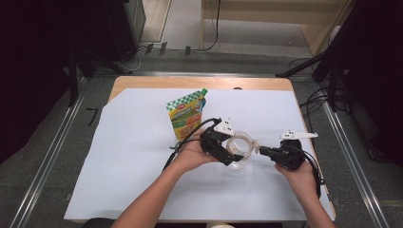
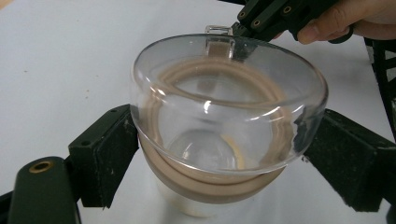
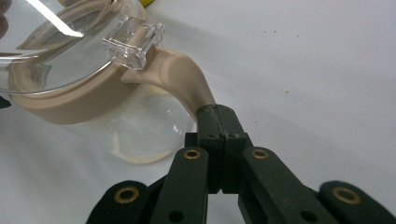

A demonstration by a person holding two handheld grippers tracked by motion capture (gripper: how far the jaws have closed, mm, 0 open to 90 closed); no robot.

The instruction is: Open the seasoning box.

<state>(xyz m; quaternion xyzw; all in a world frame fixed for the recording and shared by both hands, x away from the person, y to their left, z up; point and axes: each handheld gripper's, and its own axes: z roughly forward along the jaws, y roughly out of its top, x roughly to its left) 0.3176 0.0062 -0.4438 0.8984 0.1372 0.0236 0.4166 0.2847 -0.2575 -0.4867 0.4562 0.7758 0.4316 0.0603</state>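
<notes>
A small clear jar (image 1: 240, 151) with a clear domed lid (image 2: 224, 93) and a beige seal ring (image 2: 210, 184) sits low over the white sheet. My left gripper (image 2: 226, 158) is shut on the jar, one black pad (image 2: 109, 154) on each side just below the lid. A beige tab (image 3: 184, 79) curves out from the ring under the lid's clear latch (image 3: 133, 42). My right gripper (image 3: 218, 116) is shut on the end of that tab, its jaws pressed together. In the high view the left gripper (image 1: 233, 154) and the right gripper (image 1: 260, 151) meet at the jar from either side.
A green and orange spouted pouch (image 1: 187, 116) lies on the white sheet (image 1: 133, 156) just behind the left hand. The wooden table's (image 1: 199, 81) edges frame the sheet. Cables trail from both grippers toward the person.
</notes>
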